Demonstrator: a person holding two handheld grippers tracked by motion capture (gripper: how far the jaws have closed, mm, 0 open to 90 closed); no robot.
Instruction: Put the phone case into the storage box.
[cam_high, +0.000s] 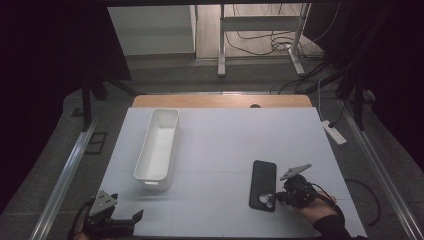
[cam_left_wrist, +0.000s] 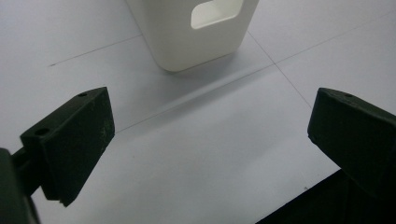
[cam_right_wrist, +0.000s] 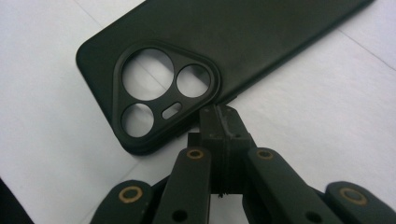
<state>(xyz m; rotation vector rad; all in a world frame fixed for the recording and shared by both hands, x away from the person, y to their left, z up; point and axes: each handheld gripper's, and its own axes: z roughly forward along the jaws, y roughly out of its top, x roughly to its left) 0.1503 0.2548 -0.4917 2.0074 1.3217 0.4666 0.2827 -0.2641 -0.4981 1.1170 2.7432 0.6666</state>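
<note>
A black phone case (cam_high: 262, 179) lies flat on the white table cover, back side up, with its camera cut-outs toward me. In the right gripper view the case (cam_right_wrist: 261, 32) is close ahead, and the table shows through its lens holes. My right gripper (cam_high: 281, 196) (cam_right_wrist: 219, 119) is shut, its joined tips touching the case's near edge beside the camera cut-out; I cannot tell whether they pinch the rim. My left gripper (cam_high: 131, 221) (cam_left_wrist: 210, 112) rests open at the front left corner with nothing between its jaws.
A long white bin (cam_high: 150, 181) stands empty on the left half of the table, its handle end (cam_left_wrist: 187, 42) facing the left gripper. A wooden strip (cam_high: 220, 101) edges the table's far side. A power strip (cam_high: 334, 132) lies beyond the right edge.
</note>
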